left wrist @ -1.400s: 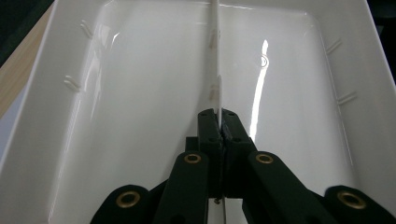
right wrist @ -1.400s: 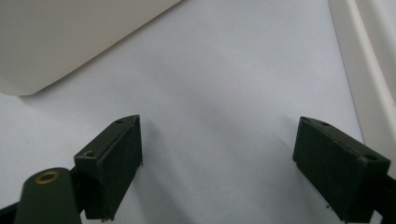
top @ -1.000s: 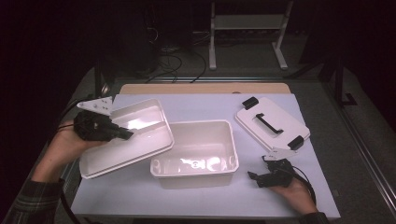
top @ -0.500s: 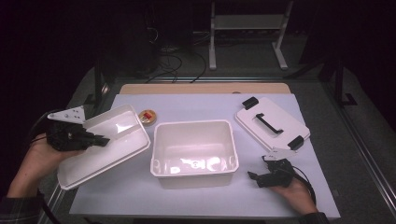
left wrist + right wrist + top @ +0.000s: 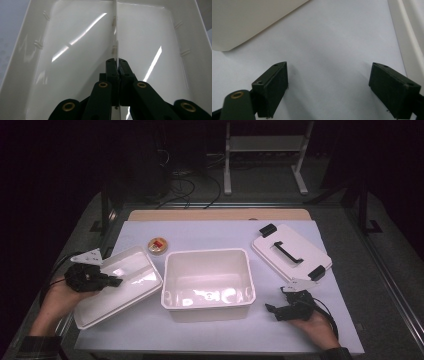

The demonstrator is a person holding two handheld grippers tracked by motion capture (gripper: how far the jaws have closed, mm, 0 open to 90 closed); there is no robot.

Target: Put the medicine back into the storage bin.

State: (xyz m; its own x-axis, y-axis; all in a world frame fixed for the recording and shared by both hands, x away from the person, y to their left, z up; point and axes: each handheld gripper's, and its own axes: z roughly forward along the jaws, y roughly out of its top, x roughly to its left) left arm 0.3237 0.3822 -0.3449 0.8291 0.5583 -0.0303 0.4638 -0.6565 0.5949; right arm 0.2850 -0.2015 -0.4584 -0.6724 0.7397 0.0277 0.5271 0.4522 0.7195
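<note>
Item: white inner tray [image 5: 120, 285], at desk [image 5: 210, 236] left, beside the open bin [image 5: 207, 282]. Your left tongs [image 5: 114, 281] were clenched on its central divider; your right tongs [image 5: 272, 311] lay released, empty. Step, apparently: setting tray aside; next, lower and release.

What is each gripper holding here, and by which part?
The left gripper clamps the white tray's centre divider wall. The right gripper is open and holds nothing.

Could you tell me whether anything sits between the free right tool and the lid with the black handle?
Nothing visible does. The right tool is open over bare table cover, and the lid lies just beyond it, apart from the tub. The left tool is shut on the tray.
</note>
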